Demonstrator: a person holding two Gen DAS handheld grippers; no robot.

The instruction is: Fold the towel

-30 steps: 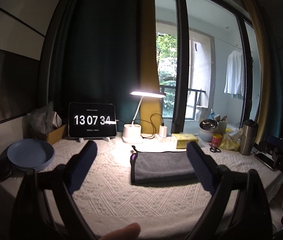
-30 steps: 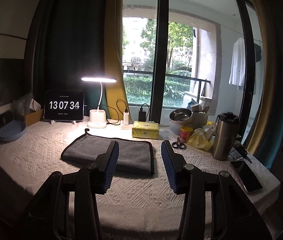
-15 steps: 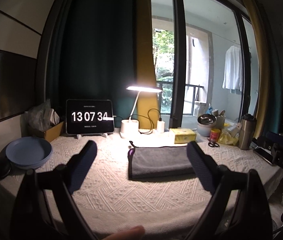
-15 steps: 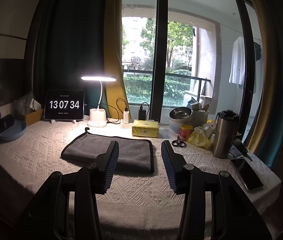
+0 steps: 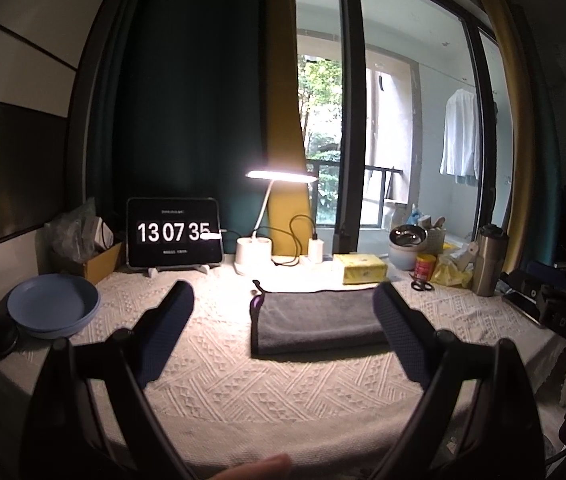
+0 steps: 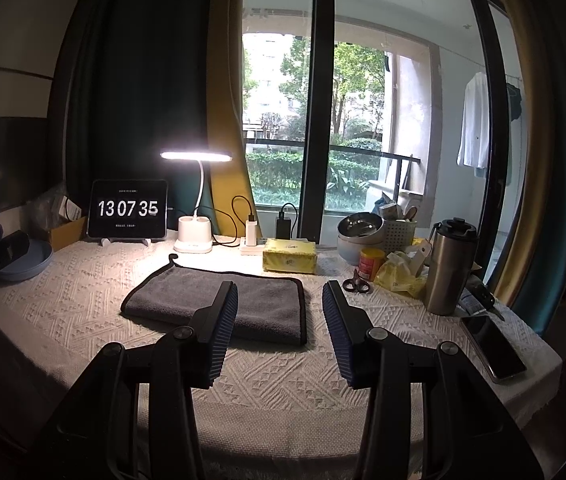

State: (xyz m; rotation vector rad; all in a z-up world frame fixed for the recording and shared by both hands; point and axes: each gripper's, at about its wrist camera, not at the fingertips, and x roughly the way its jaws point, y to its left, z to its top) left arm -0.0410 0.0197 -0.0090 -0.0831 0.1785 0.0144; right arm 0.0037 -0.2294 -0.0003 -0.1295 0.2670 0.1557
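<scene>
Towel: a grey towel (image 5: 317, 322) with dark edging is seen folded into a flat rectangle, lying on the counter (image 5: 243, 384) near its middle, in front of the lamp (image 5: 267, 216); a small hanging loop is seen at its far left corner.
Left gripper (image 5: 283, 300): it is held above the near part of the counter, clear of the towel; its fingers (image 5: 165, 334) are spread wide and nothing is gripped.
Right gripper (image 6: 280, 292): it is held near the towel's right end without touching it; its fingers (image 6: 219, 332) are parted and nothing is held between them.
Counter: it is covered by a white patterned cloth.
Clock: a tablet clock (image 6: 128, 209) reading 13 07 35 is propped at the back left.
Plate: a blue plate (image 5: 53, 304) is set at the left edge, well apart from the towel.
Tissue pack: a yellow tissue pack (image 6: 289, 255) is placed just behind the towel.
Flask: a steel flask (image 6: 449, 266) is stood upright on the right, with scissors (image 6: 357, 285) and a red can (image 6: 371, 264) near it.
Phone: a phone (image 6: 491, 347) is laid flat at the right edge.
</scene>
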